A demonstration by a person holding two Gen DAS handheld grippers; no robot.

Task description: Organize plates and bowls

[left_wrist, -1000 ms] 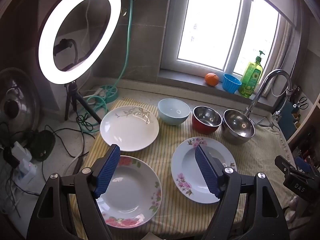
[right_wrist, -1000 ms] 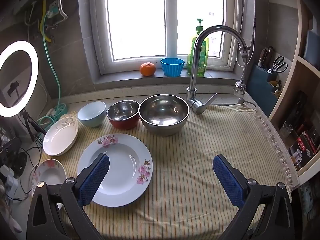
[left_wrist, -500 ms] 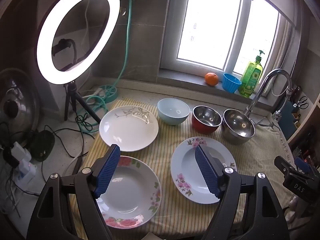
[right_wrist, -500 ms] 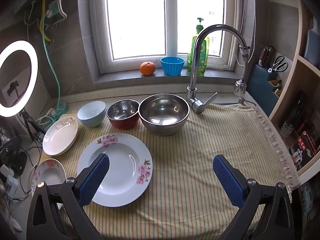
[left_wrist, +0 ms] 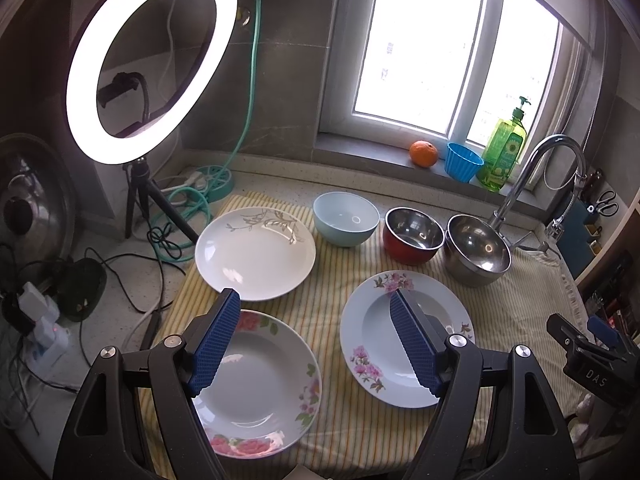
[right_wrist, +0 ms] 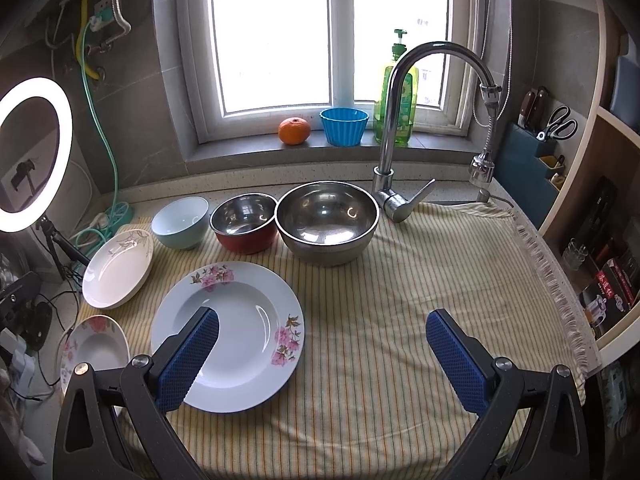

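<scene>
Before me a striped yellow cloth [right_wrist: 400,300] covers the table. On the windowsill — an orange [right_wrist: 294,131], a blue fluted cup [right_wrist: 344,126], a green soap bottle [left_wrist: 503,152]. A lit ring light [left_wrist: 148,60] stands left — chrome faucet [right_wrist: 404,120] right.

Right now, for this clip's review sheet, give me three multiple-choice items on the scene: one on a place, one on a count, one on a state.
1. Where does the orange sit?
A. on the windowsill
B. in the steel bowl
C. on a plate

2. How many bowls stand on the striped cloth?
A. one
B. three
C. five

3. What state is the right gripper in?
A. shut on a plate
B. shut on a bowl
C. open, holding nothing

Answers:
1 A: it sits on the sill beside the blue cup.
2 B: light blue bowl, red bowl, large steel bowl in a row.
3 C: its jaws stand wide apart above the cloth, nothing between them.
</scene>
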